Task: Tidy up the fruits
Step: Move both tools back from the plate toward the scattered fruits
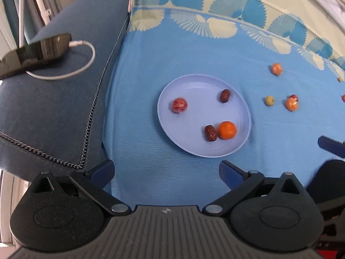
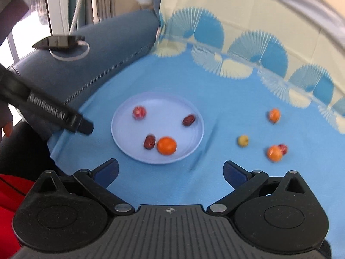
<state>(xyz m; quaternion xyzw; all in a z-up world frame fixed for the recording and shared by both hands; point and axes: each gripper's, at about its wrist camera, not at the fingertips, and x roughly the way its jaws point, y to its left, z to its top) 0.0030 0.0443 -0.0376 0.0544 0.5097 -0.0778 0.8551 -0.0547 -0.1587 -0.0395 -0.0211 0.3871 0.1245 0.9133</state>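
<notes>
The pale blue plate (image 1: 202, 86) lies mid-cloth, holding an orange (image 1: 227, 130), two dates, one touching the orange (image 1: 210, 133), and a red fruit (image 1: 179, 105); open blue tablecloth (image 1: 151, 64) rings it; loose fruits (image 2: 274, 114) lie well apart on its right; the cloth's edge meets a dark cushion (image 1: 64, 108) at left; left gripper (image 1: 166, 170) and right gripper (image 2: 171, 170) hover near the plate's front rim, jaws wide, empty.

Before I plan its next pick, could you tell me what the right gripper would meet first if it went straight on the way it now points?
Probably the near rim of the plate: the open right gripper points down at it, though depth is uncertain.
</notes>
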